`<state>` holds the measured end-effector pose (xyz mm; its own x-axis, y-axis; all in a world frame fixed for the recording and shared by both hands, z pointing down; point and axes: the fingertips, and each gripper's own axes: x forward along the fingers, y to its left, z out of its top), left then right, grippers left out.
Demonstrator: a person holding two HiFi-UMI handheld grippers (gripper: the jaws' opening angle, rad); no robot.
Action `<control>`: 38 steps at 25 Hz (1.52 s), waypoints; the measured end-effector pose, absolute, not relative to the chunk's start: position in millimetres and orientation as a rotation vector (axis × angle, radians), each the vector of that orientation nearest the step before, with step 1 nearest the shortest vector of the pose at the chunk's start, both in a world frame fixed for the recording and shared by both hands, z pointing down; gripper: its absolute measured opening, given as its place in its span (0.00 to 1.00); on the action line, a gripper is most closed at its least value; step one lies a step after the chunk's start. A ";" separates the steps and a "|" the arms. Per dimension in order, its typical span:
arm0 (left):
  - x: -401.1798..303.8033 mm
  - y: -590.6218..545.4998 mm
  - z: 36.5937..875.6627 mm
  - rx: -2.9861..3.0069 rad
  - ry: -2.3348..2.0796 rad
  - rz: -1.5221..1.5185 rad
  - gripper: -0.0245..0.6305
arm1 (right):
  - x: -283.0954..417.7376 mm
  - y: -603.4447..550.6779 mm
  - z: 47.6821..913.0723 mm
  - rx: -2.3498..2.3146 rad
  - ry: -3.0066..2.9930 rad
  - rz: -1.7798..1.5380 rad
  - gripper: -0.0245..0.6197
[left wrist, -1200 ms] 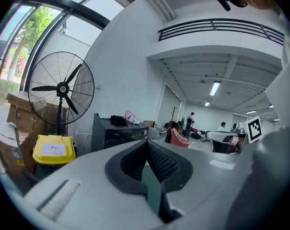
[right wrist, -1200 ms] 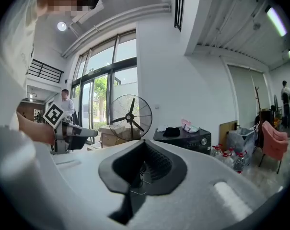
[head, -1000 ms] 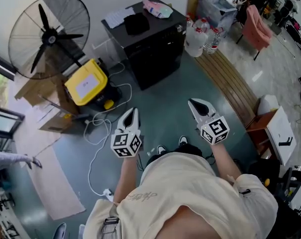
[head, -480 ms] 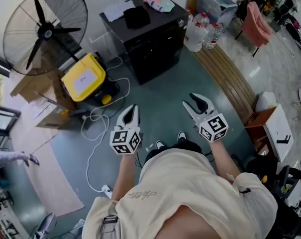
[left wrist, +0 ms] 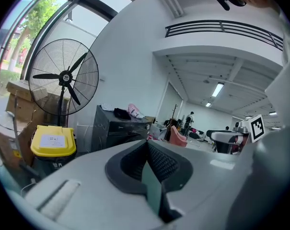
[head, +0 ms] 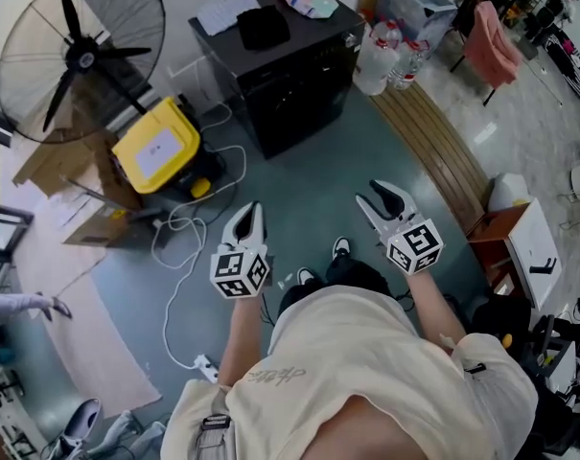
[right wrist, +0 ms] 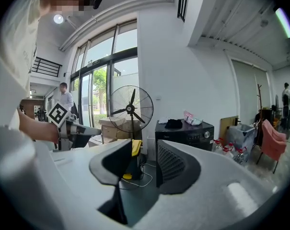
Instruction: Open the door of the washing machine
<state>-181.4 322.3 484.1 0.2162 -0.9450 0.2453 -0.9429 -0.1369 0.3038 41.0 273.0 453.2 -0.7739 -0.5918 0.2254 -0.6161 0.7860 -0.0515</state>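
Washing machine (head: 294,84) sits straight ahead of me, well apart across the floor (head: 309,190), approx between both tools. R hand-held gripper (head: 385,199): jaws wide apart, nothing in them. L hand-held gripper (head: 250,220): jaws together, empty. Door's on the dark front face, I think; too dim to call. Neither hand clearly nearer.

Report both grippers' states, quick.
Left gripper: closed, holding nothing.
Right gripper: open, nothing between its jaws.
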 end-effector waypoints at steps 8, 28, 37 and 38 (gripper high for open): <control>-183.9 306.2 488.9 2.082 -1.757 0.021 0.06 | 29.2 251.9 469.7 0.906 -2.779 0.216 0.30; -239.4 141.5 443.5 1.978 -1.908 0.043 0.06 | -53.7 63.5 482.2 0.687 -2.870 0.118 0.30; -250.3 107.5 445.9 1.925 -1.966 0.128 0.06 | -52.9 3.4 502.6 0.685 -2.831 0.193 0.30; -253.2 104.4 446.8 1.923 -1.966 0.134 0.06 | -56.5 1.0 506.1 0.674 -2.823 0.198 0.30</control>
<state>-253.2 104.4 446.8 0.0135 -0.9419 0.3357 -0.9788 0.0563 0.1971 -56.5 1.0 506.1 -0.8671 -0.4282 0.2545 -0.4595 0.8849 -0.0768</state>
